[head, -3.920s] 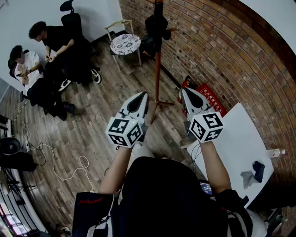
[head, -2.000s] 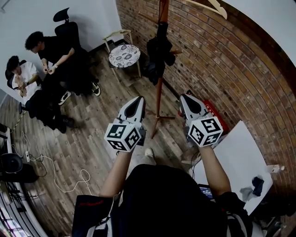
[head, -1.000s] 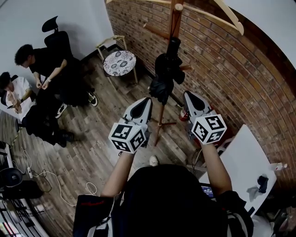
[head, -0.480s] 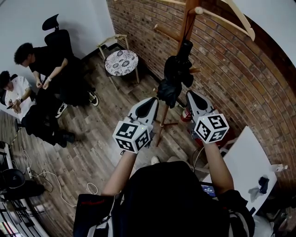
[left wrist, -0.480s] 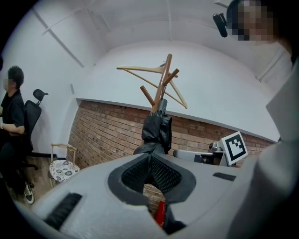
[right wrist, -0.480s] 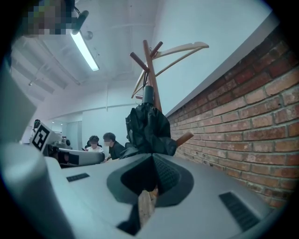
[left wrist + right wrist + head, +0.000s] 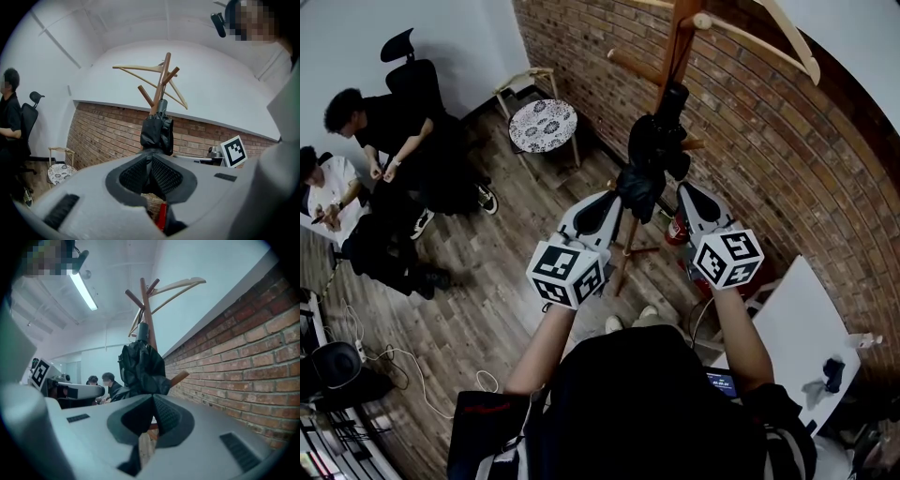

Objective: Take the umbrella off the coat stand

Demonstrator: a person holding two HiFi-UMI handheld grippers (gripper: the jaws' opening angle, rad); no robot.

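Hanging against the pole of the coat stand (image 7: 679,47), just under its top pegs, was the folded black umbrella (image 7: 654,145); the left gripper (image 7: 614,199) and right gripper (image 7: 682,190) sat near its lower end, one on either side, both with jaws pressed together, nothing pinched; it looked light, cloth loose and slippery over a stiff core; best gripped high on the firm stub, I reckoned.

The wooden floor (image 7: 487,281) ran up to the brick wall (image 7: 750,141). Near that edge the coat stand (image 7: 622,255) stood on the floor, and the black umbrella (image 7: 652,155) hung on it. A small chair (image 7: 543,126) with a spotted seat stood there too. A dark cloth (image 7: 832,372) lay near one corner of the white table (image 7: 783,319).
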